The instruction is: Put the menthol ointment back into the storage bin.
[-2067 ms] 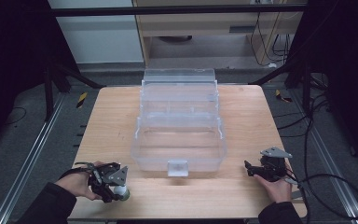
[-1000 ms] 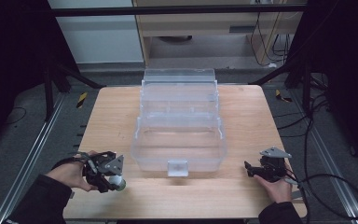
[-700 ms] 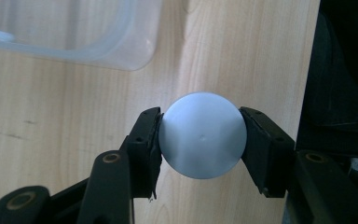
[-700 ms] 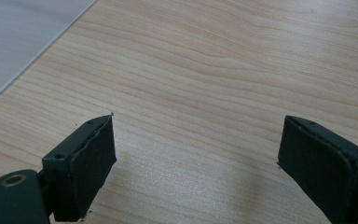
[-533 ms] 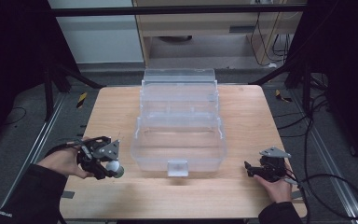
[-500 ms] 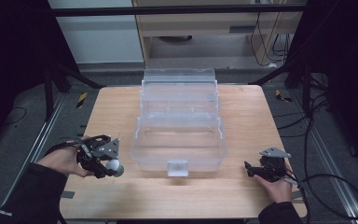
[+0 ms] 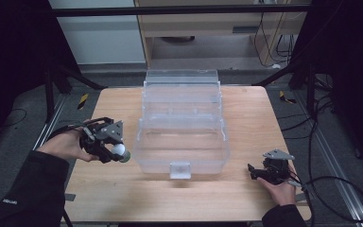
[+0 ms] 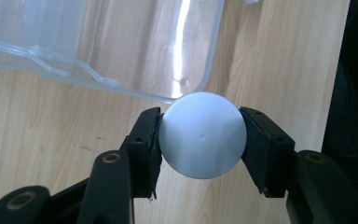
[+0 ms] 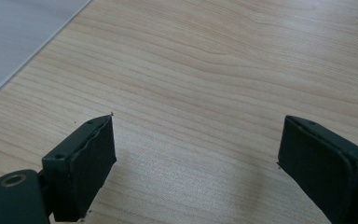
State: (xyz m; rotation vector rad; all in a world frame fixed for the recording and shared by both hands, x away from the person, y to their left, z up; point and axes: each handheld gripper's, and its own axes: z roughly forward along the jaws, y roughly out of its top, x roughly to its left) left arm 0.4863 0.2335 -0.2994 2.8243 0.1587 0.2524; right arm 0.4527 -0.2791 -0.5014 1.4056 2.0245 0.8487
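Note:
A white ball [image 8: 203,135] sits clamped between the two black jaws of my left gripper [image 8: 200,137]. From above, that ball [image 7: 119,150] hangs over the table's left side, and the left gripper [image 7: 116,152] stands just left of the clear plastic box [image 7: 182,135]. The box is open, with its lid [image 7: 181,85] tipped back at the far side. Its near rim [image 8: 98,77] lies just beyond the ball in the left gripper view. My right gripper [image 7: 254,172] rests near the table's front right, and its jaws [image 9: 196,158] stand wide apart over bare wood.
The wooden table [image 7: 246,123] carries the box in its middle, with a small latch [image 7: 179,169] on the box's near wall. Cables [image 7: 333,189] trail off the right edge. A corner of the box [image 9: 18,37] appears at the upper left of the right gripper view.
My left gripper has lifted the ball off the table and carried it up and away from the front edge, toward the box's left wall. The right gripper has stayed put.

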